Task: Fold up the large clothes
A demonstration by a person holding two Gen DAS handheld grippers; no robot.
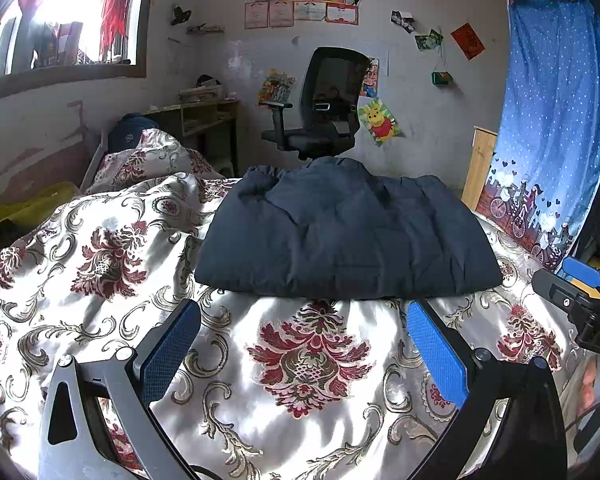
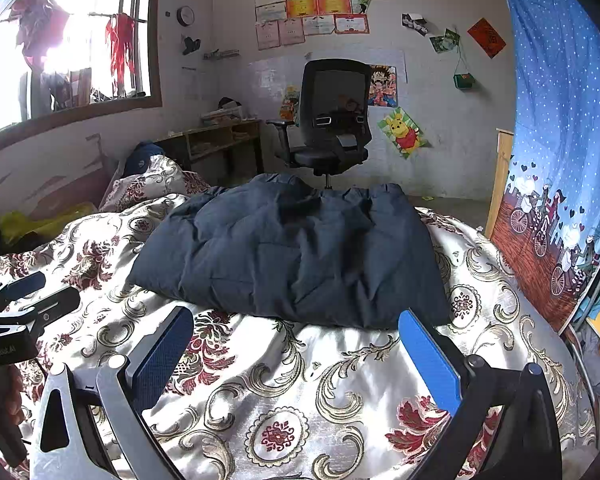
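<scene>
Both your left gripper point(image 1: 302, 344) and right gripper point(image 2: 296, 356) hover spread and empty, low in frame; the navy jacket point(image 1: 346, 232) looks folded at centre, probably needing only tidying.

The left gripper point(image 1: 303, 344) is held low over the near edge of the bed, its jaws spread wide, nothing caught between the blue pads point(image 1: 436, 354). The right gripper point(image 2: 296, 354) is held level beside it, jaws equally wide and empty, blue pads point(image 2: 430, 362) tilted outward. In the left wrist view the right gripper is seen at the right edge, with fingers of the holding hand point(image 1: 590, 386) glimpsed beneath it. In the right wrist view the left gripper is seen at the left edge.
</scene>
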